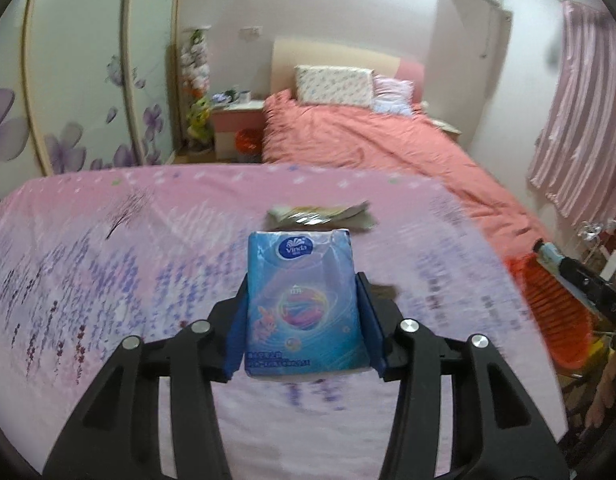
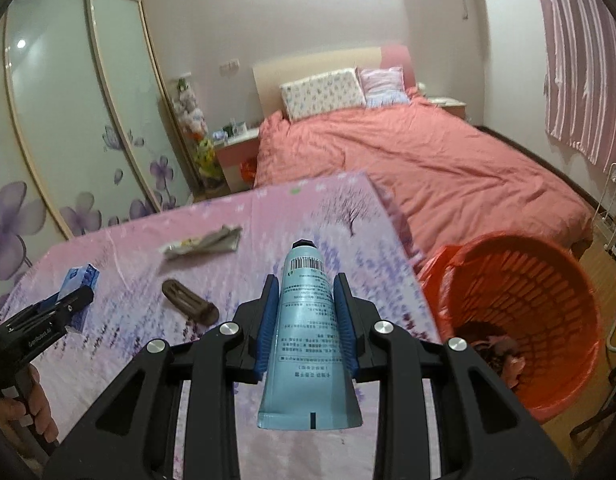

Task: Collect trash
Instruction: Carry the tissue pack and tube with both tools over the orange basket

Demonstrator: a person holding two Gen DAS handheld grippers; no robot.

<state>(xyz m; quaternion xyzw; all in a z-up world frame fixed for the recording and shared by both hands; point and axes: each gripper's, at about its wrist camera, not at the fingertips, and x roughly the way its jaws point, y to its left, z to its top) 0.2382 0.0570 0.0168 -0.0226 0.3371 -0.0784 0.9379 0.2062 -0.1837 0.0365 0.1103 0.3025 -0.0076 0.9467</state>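
Note:
My left gripper (image 1: 304,280) is shut on a blue tissue pack (image 1: 304,300), held above the pink flowered table (image 1: 108,280). The same tissue pack (image 2: 80,278) and left gripper (image 2: 74,294) show at the far left of the right wrist view. My right gripper (image 2: 306,284) is shut on a light blue tube (image 2: 308,332), cap pointing forward, lifted over the table (image 2: 108,340). A crumpled wrapper (image 1: 319,216) lies on the cloth beyond the pack, also the wrapper (image 2: 204,243). A brown object (image 2: 190,302) lies mid-table.
An orange basket (image 2: 519,320) lined with a red bag stands on the floor right of the table, some trash inside; its rim (image 1: 555,312) shows at the right in the left wrist view. A bed (image 2: 427,168) with a salmon cover lies behind. Wardrobe doors (image 2: 68,120) stand left.

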